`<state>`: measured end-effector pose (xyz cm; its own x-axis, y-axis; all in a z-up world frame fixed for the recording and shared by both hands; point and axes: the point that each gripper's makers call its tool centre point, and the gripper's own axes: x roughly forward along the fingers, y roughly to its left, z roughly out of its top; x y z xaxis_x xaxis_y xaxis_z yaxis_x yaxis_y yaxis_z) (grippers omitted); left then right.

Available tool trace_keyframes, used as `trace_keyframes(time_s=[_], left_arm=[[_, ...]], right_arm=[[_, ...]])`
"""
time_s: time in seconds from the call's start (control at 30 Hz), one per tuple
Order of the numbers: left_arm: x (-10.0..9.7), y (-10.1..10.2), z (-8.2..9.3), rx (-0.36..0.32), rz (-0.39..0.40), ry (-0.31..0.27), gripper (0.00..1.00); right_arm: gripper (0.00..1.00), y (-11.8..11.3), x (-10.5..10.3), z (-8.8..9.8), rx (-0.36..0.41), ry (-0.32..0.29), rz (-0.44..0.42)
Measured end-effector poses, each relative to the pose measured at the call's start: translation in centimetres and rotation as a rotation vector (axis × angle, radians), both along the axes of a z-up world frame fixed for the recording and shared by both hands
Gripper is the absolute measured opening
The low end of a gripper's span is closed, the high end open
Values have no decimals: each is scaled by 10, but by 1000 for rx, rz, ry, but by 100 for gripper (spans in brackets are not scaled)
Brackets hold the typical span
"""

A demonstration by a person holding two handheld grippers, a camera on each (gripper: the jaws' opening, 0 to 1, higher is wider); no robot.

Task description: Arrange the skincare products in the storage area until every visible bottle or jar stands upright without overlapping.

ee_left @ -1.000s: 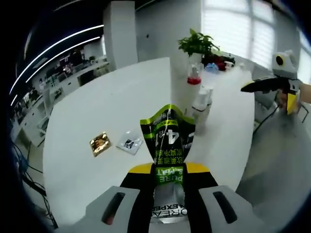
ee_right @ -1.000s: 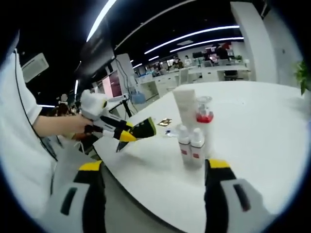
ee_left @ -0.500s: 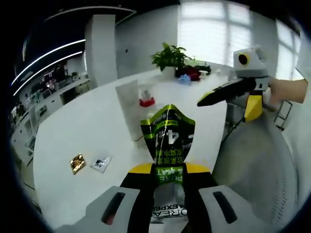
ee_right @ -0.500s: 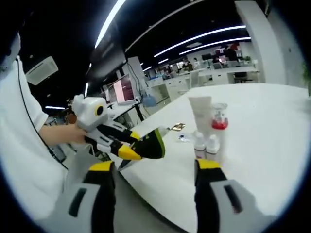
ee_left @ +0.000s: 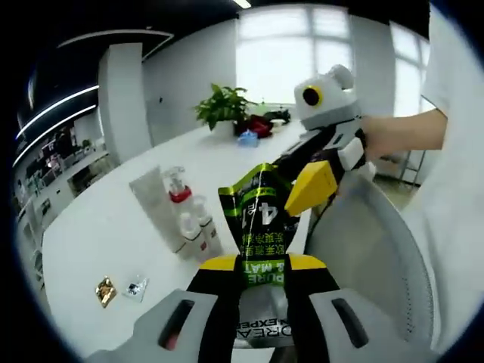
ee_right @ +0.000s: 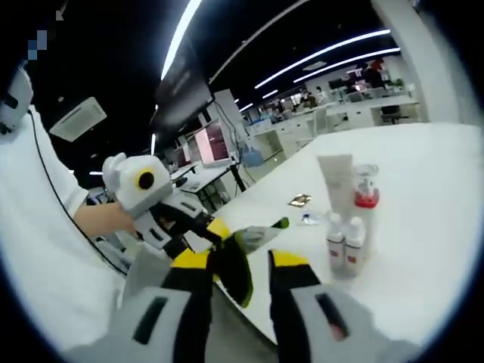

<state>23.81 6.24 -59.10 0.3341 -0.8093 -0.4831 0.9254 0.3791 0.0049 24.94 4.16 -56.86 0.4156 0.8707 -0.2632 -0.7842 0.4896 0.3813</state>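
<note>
Left gripper view: I had my left gripper [ee_left: 261, 261] clamped on a green-and-black pouch [ee_left: 261, 215], held above the white table's [ee_left: 98, 234] edge, with my right gripper [ee_left: 314, 185] beside it, jaws narrow around the pouch's tip [ee_right: 261, 236]. A tube [ee_right: 336, 178], pump bottle [ee_right: 364, 208] and two small bottles [ee_right: 344, 242] stood upright together on the table.

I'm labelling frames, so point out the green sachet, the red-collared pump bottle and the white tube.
green sachet [ee_left: 261, 215], left gripper view, printed front.
pump bottle [ee_right: 365, 201], right gripper view, red collar.
white tube [ee_right: 336, 181], right gripper view, body.
</note>
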Motion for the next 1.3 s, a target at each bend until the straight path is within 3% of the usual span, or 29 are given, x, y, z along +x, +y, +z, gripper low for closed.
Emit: trace_keyframes(time_s=[0.13,0.17,0.2,0.23,0.5,0.63,0.87,1.03,1.2,1.3], left_arm=[[1,1,1,4,-12,-1,19],[1,1,1,6,-17,-5,20],[1,1,2,3,-23,-5,20],[0,1,3,-4,-31,-6,20],[-3,-4,6,-6,-66,-15,29],[2,-9,13,-55,-24,9,38],[12,-7,18,-141,87,49,44],[19,-2,23,-230,189,108,49],[24,8,21,-271,259,138,56],[24,12,21,-324,308,203,60]], right_arm=[[14,4,-7,5,30,7,33],[8,3,-9,7,40,2,39],[4,6,-15,12,82,8,71],[3,6,-16,13,93,28,68],[1,3,-19,15,105,6,62],[1,-2,-18,14,103,6,38],[1,-16,-16,12,116,17,-11],[1,-29,-15,17,161,23,-58],[1,-38,-13,23,197,22,-89],[1,-42,-13,30,228,12,-96]])
